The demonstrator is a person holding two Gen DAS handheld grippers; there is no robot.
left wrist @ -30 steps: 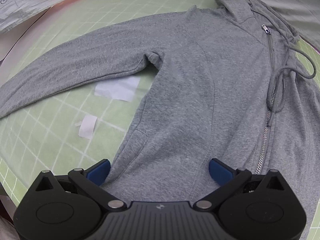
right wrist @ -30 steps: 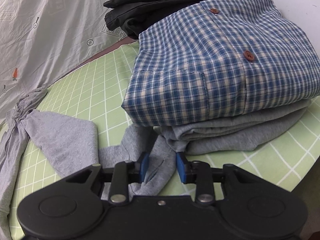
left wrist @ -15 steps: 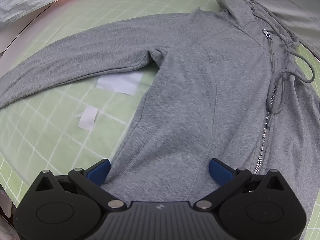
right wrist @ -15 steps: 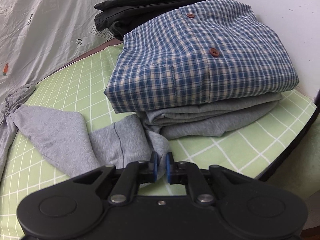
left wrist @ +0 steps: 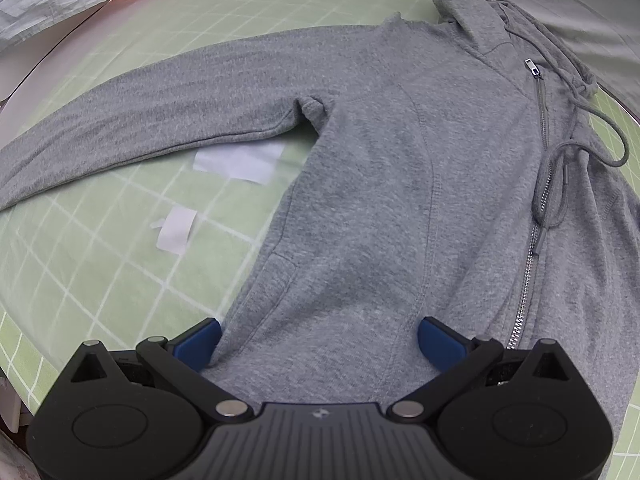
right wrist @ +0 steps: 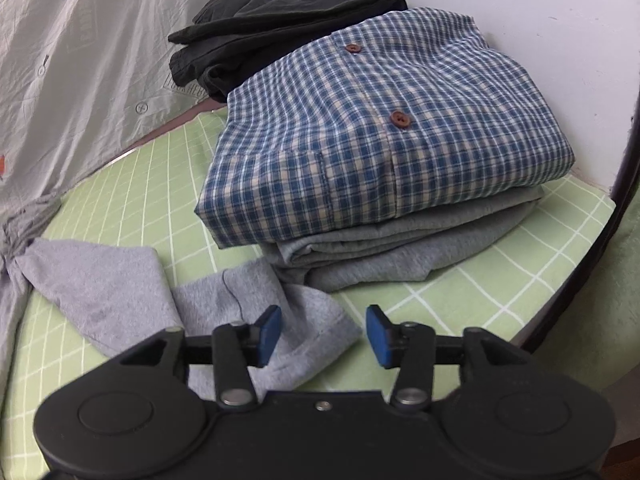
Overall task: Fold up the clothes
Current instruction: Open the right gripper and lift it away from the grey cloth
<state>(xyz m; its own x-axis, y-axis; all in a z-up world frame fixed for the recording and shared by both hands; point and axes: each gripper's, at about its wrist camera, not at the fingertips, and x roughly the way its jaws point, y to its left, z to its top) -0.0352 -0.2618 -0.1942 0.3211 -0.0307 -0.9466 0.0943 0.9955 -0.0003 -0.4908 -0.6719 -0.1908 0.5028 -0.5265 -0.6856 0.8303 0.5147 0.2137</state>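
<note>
1. Left wrist view: The grey hoodie (left wrist: 372,184) lies flat on the green checked mat (left wrist: 100,272). It fills most of the picture.
2. The left gripper (left wrist: 318,342) is at the bottom hem of the hoodie. Its two blue fingers (left wrist: 198,344) stand wide apart. The hem cloth lies between them, but they do not squeeze it.
3. One long sleeve (left wrist: 132,120) stretches out to the left of the hoodie's body.
4. The zipper (left wrist: 534,240) runs down the hoodie's right side. A grey cord (left wrist: 560,168) loops over it.
5. Two white patches (left wrist: 240,162) sit on the mat under the sleeve, just left of the hoodie's body. They may be tape; it is hard to tell.
6. Right wrist view: The right gripper (right wrist: 322,336) is over the hoodie's other sleeve end (right wrist: 296,320), which lies crumpled on the mat. Its jaws are opening. The cloth is between them, and the right finger does not touch it.
7. Behind that sleeve end is a stack of folded clothes. A blue checked shirt (right wrist: 380,136) lies on top of a folded grey garment (right wrist: 396,248).
8. Dark folded clothes (right wrist: 280,20) lie behind the checked shirt.
9. A pale printed sheet (right wrist: 80,60) hangs to the left of the stack.
</note>
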